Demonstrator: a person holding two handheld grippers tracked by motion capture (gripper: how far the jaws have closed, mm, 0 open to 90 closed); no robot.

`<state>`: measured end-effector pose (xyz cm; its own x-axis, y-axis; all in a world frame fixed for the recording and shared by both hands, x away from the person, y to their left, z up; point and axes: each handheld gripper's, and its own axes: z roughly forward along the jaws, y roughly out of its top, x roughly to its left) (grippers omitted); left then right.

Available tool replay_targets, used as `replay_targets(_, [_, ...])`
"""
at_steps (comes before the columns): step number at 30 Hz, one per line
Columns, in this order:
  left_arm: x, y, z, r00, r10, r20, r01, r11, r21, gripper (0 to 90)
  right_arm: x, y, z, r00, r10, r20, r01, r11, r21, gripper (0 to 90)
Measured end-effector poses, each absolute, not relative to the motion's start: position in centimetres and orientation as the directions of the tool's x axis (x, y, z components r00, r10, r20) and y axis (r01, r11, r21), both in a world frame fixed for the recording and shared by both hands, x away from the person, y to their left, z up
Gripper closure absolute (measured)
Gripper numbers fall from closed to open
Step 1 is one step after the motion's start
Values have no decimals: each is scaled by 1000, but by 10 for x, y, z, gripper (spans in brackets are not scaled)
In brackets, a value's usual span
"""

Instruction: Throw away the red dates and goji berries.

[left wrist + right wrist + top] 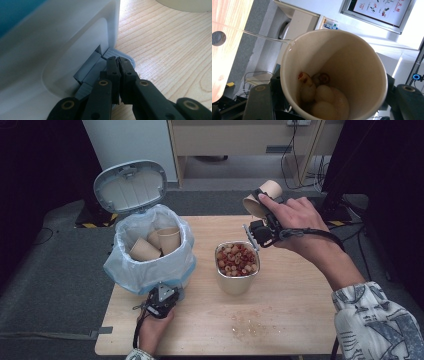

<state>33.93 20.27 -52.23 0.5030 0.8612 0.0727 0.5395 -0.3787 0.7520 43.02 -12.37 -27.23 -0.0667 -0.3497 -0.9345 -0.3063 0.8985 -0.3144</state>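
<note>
Wooden table (290, 320), seen from above.

Pedal bin (152, 255) at left, lid (130, 186) up, likely propped by left gripper (117, 65), jaws closed, pressing grey pedal (117, 53) at base. Inside bag liner: discarded paper cups (157, 244).

Metal pot (237, 267) at centre, full of red and pale snack rings (236, 260).

Paper cup (261, 199) clamped in right gripper (260, 215), raised and tilted above pot, apparently for tipping out. Few pieces (322, 97) stuck at cup bottom.

Framed white wall poster (380, 10), upper right of the right gripper view: red and black print is seen; only the digits "110" can be made out, faintly.
Other surfaces: no legible text, brand or number is found.
</note>
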Motion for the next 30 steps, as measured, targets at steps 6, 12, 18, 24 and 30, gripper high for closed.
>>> replay_targets(6, [339,203,-522,503,861,73,539,-379,752,867,430,-124,-272,-68,-343,-937,-308,900,-307,339])
replay_targets(12, [339,203,-522,503,861,72,539,-378,753,866,431,-124,-275,-75,-346,-935,-306,901,-308,339])
replay_targets(18, [339,203,-522,503,861,71,540,-378,752,866,434,-129,-285,-93,-360,-928,-299,899,-319,338])
replay_targets(24, [339,203,-522,503,861,72,539,-378,752,866,435,-132,-290,-94,-374,-923,-291,897,-334,337])
replay_targets(30, [339,203,-522,504,861,73,539,-379,752,866,434,-131,-288,-87,-375,-923,-292,895,-336,337])
